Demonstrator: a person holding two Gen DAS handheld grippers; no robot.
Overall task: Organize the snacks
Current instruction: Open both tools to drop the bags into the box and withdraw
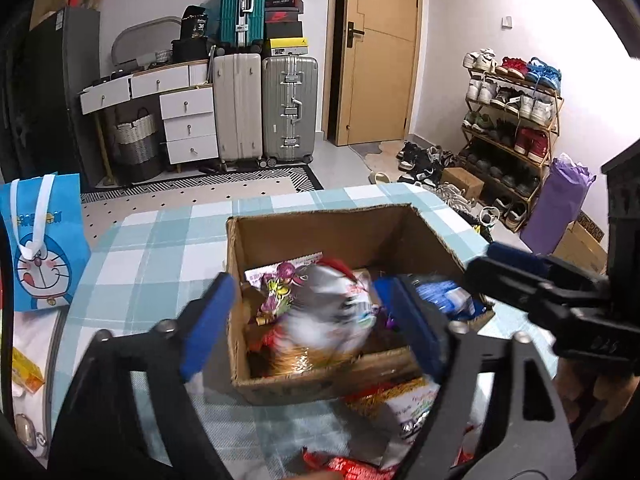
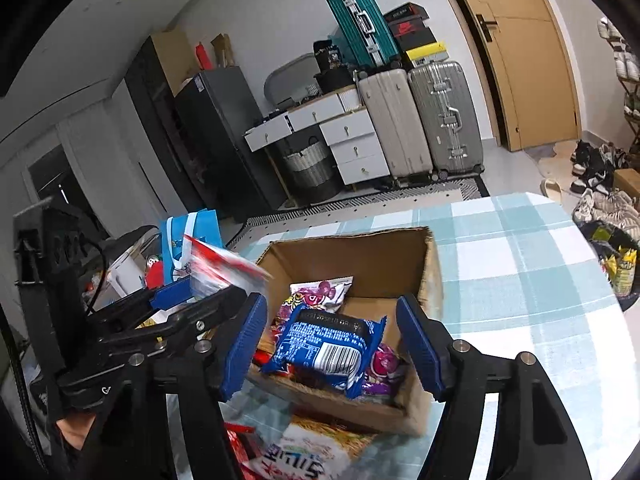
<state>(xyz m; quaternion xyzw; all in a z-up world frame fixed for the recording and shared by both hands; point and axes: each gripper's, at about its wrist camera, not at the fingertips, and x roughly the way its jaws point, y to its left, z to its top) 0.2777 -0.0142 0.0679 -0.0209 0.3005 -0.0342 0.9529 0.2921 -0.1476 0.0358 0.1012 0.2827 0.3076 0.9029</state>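
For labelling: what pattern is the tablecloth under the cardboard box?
Light blue and white check tablecloth, clearest in the right wrist view.

A table [image 2: 520,264] covered by a blue-and-white checked cloth is seen; on it an open cardboard box [image 1: 280,232] is set, snack packets [image 2: 320,452] are laid against its near side, and a blue Doraemon bag [image 1: 40,240] is stood at the left edge

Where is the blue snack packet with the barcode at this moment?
In the right wrist view the blue snack packet lies inside the cardboard box, at its near side, on top of other snacks, just ahead of the right gripper, whose jaws stand open.
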